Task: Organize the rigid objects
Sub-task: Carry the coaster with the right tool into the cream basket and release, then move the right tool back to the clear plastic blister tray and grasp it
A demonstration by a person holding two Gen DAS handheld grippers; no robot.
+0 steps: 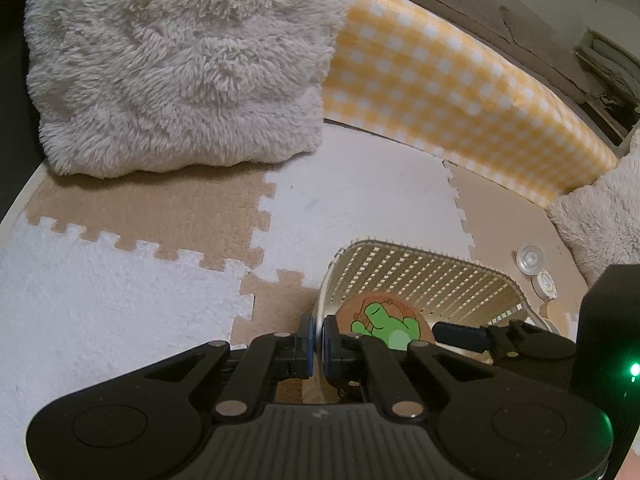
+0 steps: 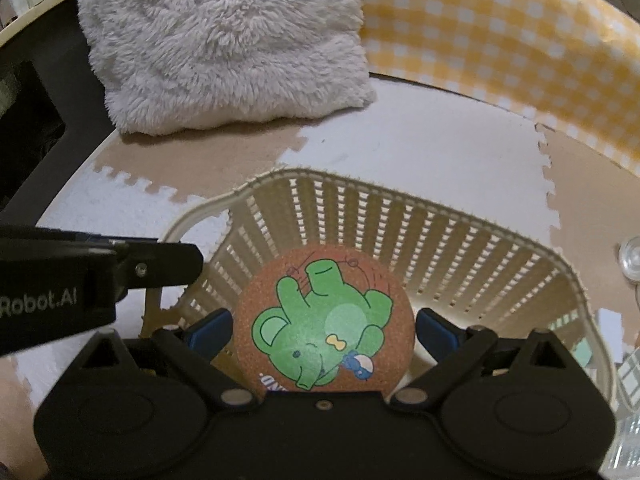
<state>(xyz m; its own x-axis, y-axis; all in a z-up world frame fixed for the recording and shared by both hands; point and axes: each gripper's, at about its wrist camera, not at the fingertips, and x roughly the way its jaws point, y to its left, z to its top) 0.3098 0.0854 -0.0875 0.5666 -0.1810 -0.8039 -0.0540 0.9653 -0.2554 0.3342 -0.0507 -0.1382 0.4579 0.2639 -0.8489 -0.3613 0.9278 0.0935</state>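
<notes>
Pinching the near left rim of the white slatted basket (image 1: 424, 276), the left gripper (image 1: 318, 338) is clenching its blue pads on the plastic; right of it, the right gripper (image 2: 324, 330) is grasping a round cork coaster (image 2: 324, 320) with a green bear, holding it over the basket's inside, low in the frame

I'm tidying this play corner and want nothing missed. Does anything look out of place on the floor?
Yes. A clear round lid and a small white cap lie loose on the mat to the right of the basket, outside it. Nothing looks spilled or broken.
</notes>
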